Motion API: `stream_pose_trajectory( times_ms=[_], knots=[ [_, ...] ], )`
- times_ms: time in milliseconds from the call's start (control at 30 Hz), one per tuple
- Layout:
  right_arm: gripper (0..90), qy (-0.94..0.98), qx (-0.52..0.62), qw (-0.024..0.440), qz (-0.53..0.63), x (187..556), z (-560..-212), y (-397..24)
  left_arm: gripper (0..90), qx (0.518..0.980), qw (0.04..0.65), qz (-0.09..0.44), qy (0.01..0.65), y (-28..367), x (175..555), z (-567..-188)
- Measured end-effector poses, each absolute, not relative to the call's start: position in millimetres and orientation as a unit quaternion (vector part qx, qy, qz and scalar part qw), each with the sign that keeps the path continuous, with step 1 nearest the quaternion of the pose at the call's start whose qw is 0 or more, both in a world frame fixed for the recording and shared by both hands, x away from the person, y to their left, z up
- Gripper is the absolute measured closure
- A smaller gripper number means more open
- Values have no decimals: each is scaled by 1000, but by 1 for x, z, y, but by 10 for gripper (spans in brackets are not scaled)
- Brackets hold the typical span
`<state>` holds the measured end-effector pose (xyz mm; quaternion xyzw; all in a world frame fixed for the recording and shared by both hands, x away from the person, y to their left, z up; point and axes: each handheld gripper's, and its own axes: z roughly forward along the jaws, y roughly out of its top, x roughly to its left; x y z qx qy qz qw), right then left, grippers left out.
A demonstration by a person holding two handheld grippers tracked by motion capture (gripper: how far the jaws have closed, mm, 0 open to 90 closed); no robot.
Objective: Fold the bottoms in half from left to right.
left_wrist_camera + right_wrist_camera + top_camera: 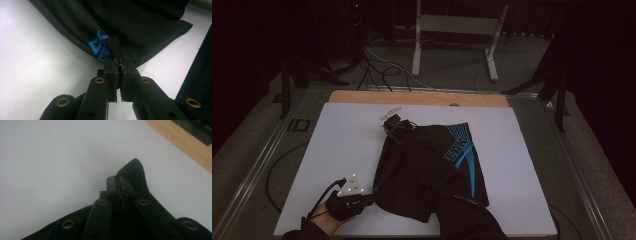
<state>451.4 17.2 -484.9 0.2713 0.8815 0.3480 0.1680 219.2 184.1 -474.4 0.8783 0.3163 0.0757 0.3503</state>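
Black shorts [432,165] with a blue print lie on the white tabletop [342,145]. At the near left, my left gripper [371,198] is shut on the shorts' near left corner. In the left gripper view its jaws pinch a fold of black cloth [117,48] beside a blue logo [98,47]. My right gripper [393,127] is shut on the far left corner of the shorts, slightly lifted off the table. In the right gripper view a black cloth tip [135,170] sticks out past the shut jaws. The right sleeve [467,215] lies across the shorts.
A wooden strip [422,98] runs along the far edge of the table. Beyond it stand a grey metal frame [452,30] and loose cables [382,70] on the floor. Bare white surface lies left and right of the shorts.
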Motion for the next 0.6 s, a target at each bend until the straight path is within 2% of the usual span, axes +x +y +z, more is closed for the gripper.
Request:
stream_pose_trajectory(
  times_ms=[600],
  knots=[
    [889, 869, 275, 186, 368, 450, -452, -9, 854, 880, 368, 87, 289, 165, 220, -452]
  ],
)
